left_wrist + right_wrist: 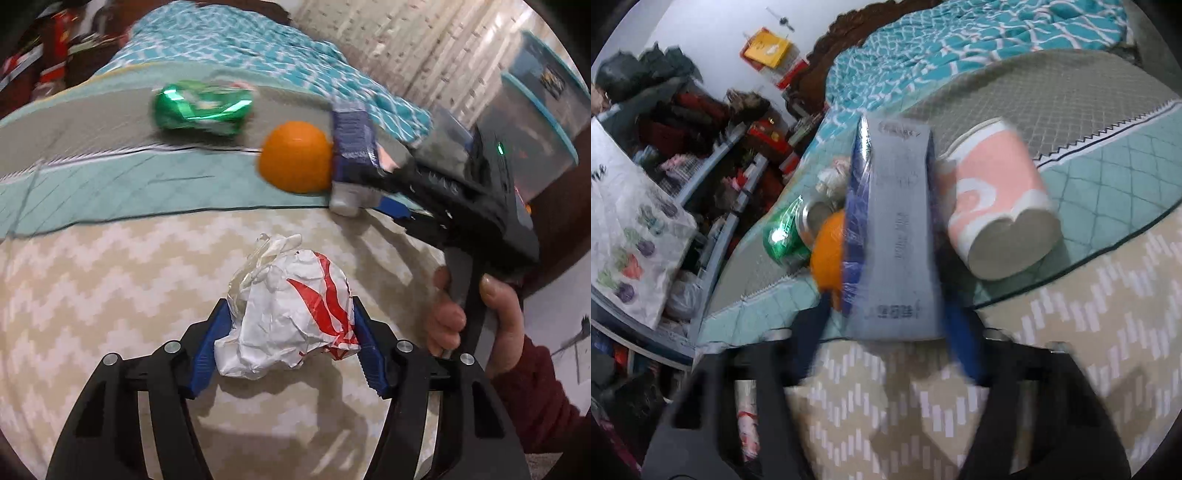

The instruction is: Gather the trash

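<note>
Resting on the beige zigzag-patterned cover [92, 295] at the near edge of the bed: one crumpled white wrapper with red markings [291, 317], a twist of clear plastic at its top. The left gripper [290, 325] has its blue fingers [207, 354] against both sides of the wrapper, jaws closed on it.

Right gripper [894, 325]: jaws clamped on a blue and grey carton [894, 229], which stands up between the blue fingers; picture blurred. In the left wrist view the same carton [351, 147] shows to the right, beyond the wrapper, with the person's hand [476, 317] in a dark red sleeve on the gripper's handle.

Other items on the bed:
- Orange ball [295, 158], just left of the carton, seeming to touch it.
- Green can [203, 109], lying on its side, further left and farther away on the grey quilted strip.
- Pink and white paper cup [997, 206], on its side, just right of the carton.
- Teal patterned blanket [258, 40], far side of the bed.

Surroundings: stacked clear bins with teal lids [546, 110] at far right; cluttered shelves [713, 155] at left.
</note>
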The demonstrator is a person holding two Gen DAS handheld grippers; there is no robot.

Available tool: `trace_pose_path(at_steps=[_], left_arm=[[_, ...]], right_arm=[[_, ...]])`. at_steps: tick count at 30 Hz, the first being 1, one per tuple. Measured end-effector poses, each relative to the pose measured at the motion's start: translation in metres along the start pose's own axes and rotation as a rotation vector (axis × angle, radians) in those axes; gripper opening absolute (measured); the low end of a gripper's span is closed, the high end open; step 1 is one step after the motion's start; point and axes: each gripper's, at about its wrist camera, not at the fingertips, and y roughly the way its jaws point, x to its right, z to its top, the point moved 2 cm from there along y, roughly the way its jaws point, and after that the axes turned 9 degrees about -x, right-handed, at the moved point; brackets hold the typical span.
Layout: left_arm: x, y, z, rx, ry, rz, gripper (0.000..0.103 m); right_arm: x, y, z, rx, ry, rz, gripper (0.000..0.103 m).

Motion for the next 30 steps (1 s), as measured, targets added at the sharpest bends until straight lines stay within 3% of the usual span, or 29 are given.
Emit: trace_pose_path(at_steps=[4, 8, 13, 14, 16, 19, 24, 30], left_arm=[[-0.021, -0.015, -0.009, 0.019, -0.052, -0.025, 0.061], [-0.030, -0.023, -0.015, 0.030, -0.071, -0.034, 0.061], [-0.030, -0.025, -0.021, 0.037, -0.076, -0.042, 0.067], [-0.030, -0.024, -0.020, 0.039, -0.077, -0.042, 0.070], [-0.028, -0.025, -0.022, 0.042, -0.084, -0.043, 0.078], [-0.024, -0.025, -0.024, 0.044, -0.099, -0.026, 0.089], [-0.031, -0.035, -0.031, 0.050, -0.112, 0.006, 0.092], [-0.048, -0.046, -0.036, 0.058, -0.170, -0.010, 0.093]], right_arm=[[-0.007, -0.018, -0.036, -0.026, -0.046, 0.040, 0.055], [-0.017, -0.047, -0.093, -0.105, -0.178, 0.085, 0.055], [-0.021, -0.067, -0.148, -0.146, -0.284, -0.013, 0.059], [-0.021, -0.068, -0.156, -0.136, -0.284, -0.017, 0.069], [-0.023, -0.069, -0.164, -0.113, -0.286, 0.001, 0.081], [-0.028, -0.067, -0.167, -0.107, -0.303, -0.025, 0.083], [-0.032, -0.065, -0.170, -0.100, -0.305, -0.014, 0.086], [-0.033, -0.065, -0.172, -0.094, -0.306, -0.010, 0.086]])
